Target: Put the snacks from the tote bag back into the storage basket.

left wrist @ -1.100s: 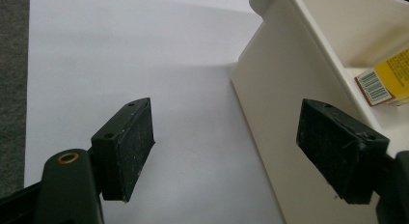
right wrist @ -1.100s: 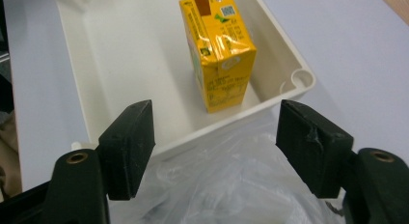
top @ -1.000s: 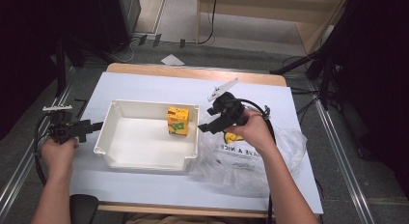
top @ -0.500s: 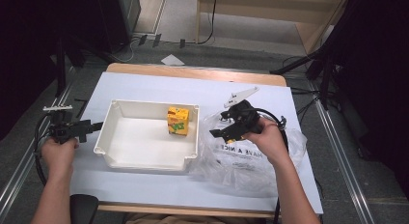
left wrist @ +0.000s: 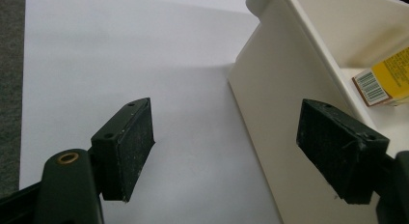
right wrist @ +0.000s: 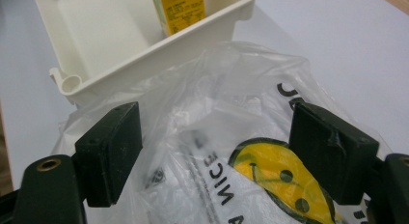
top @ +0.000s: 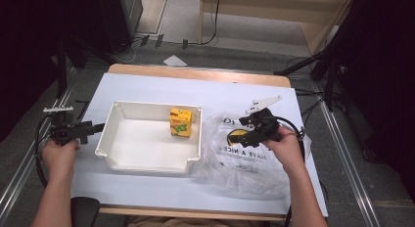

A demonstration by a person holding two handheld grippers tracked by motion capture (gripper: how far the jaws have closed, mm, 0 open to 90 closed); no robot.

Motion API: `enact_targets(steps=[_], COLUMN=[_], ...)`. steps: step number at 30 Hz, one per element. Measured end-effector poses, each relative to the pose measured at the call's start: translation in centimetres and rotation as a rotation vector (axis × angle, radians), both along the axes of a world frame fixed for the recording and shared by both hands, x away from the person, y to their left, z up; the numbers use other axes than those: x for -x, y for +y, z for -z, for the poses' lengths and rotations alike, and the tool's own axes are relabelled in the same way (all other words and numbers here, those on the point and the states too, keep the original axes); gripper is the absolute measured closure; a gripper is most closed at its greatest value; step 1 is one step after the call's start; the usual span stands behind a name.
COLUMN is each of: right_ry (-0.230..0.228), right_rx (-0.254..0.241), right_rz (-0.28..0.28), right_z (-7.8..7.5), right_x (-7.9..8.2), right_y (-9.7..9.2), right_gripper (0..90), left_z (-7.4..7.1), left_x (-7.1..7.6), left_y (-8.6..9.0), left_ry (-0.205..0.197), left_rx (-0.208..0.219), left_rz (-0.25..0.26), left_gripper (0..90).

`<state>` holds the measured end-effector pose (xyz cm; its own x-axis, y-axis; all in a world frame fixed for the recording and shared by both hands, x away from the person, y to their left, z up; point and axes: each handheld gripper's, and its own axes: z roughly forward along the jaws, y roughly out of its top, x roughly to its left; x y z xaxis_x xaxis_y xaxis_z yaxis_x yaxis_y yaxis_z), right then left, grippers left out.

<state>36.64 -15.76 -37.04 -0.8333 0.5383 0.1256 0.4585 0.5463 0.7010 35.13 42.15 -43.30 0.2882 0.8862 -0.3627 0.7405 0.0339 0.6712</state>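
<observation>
plastic bag (top: 244, 153) | clear, crumpled, yellow smiley print | right gripper (top: 243, 134) fingers wide, empty

In the right gripper view the yellow carton (right wrist: 182, 10) beyond the fingers (right wrist: 110, 151) was cut off by the top edge, its print too blurred to read. The plastic bag (right wrist: 212, 137) beneath those fingers ran past the bottom edge, its lettering only partly showing. In the left gripper view the same carton, to the right of the fingers (left wrist: 124, 147), was cropped at the right edge, and the white tray (left wrist: 270, 103) ran out of frame. From the high view the bag's contents (top: 244, 158) could not be told.
</observation>
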Motion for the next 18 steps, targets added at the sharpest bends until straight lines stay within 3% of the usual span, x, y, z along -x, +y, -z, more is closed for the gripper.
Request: enact_targets(steps=[5,11,18], right_ry=[-0.004,0.03,0.043], right_rx=[-0.011,-0.012,-0.009], right_rz=[0.022,0.06,0.086], right_z=[0.7,2.1,2.6], right_x=[-0.2,-0.9,-1.3], right_y=[-1.0,-2.4,-2.8], right_gripper=[19.8,19.8,19.8], left_z=[0.0,0.0,0.0], left_x=[0.0,-0.1,-0.1], left_y=[-0.1,0.0,0.1], left_ry=[-0.001,0.001,0.005], left_rx=[0.0,0.008,0.008], left_rz=[0.004,0.004,0.003], left_gripper=[21.9,21.8,21.9])
